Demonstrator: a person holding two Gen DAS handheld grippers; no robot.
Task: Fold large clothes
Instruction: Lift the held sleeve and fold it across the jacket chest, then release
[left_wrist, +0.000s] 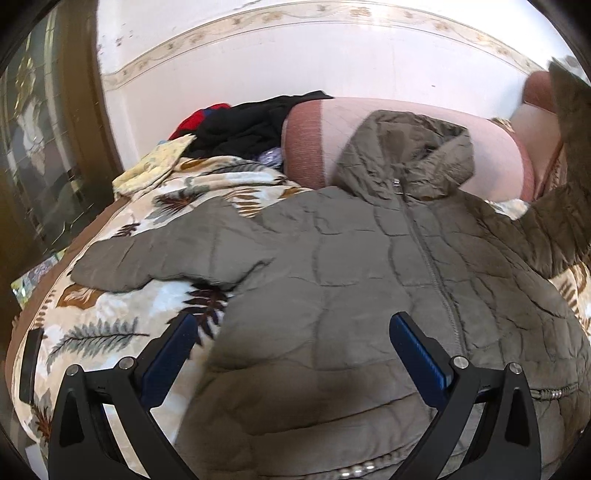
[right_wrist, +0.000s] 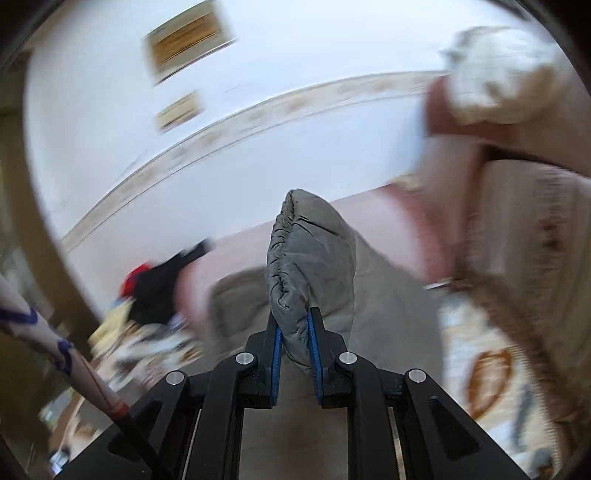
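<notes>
Plainly, the olive quilted jacket (left_wrist: 332, 266) lies spread front-up on a bed, over a leaf-patterned blanket (left_wrist: 110, 325), with its zip closed and its hood (left_wrist: 406, 155) propped against a pink bolster (left_wrist: 314, 147) at the head of the bed. One sleeve (left_wrist: 155, 258) lies flat out to the side across the blanket; the other sleeve (left_wrist: 561, 206) rises off the bed at the picture's edge, where the frame cuts it off.

The left gripper (left_wrist: 291, 354) hovers over the jacket's lower body with its jaws standing wide apart and nothing between them. The jacket's hem runs out of sight beneath the gripper body.

In the right wrist view nearly everything is smeared with blur, so the room behind is hard to read: a pale wall with a patterned border, two framed shapes, and a dark heap of clothes (right_wrist: 162, 280) with something red in it. The right gripper (right_wrist: 295, 332) is sharp, though. Its jaws are pinched almost together on the elasticated sleeve cuff (right_wrist: 306, 258), which stands up above the blue pads (right_wrist: 277, 347), bunched and gathered. How much cloth sits deeper between the pads cannot be seen. A person's patterned sleeve (right_wrist: 44, 339) crosses the lower corner, partly cut off.

At the head of the bed the dark clothes and a yellow printed cloth (left_wrist: 155, 162) lie near the wall, their outlines too jumbled to separate.
</notes>
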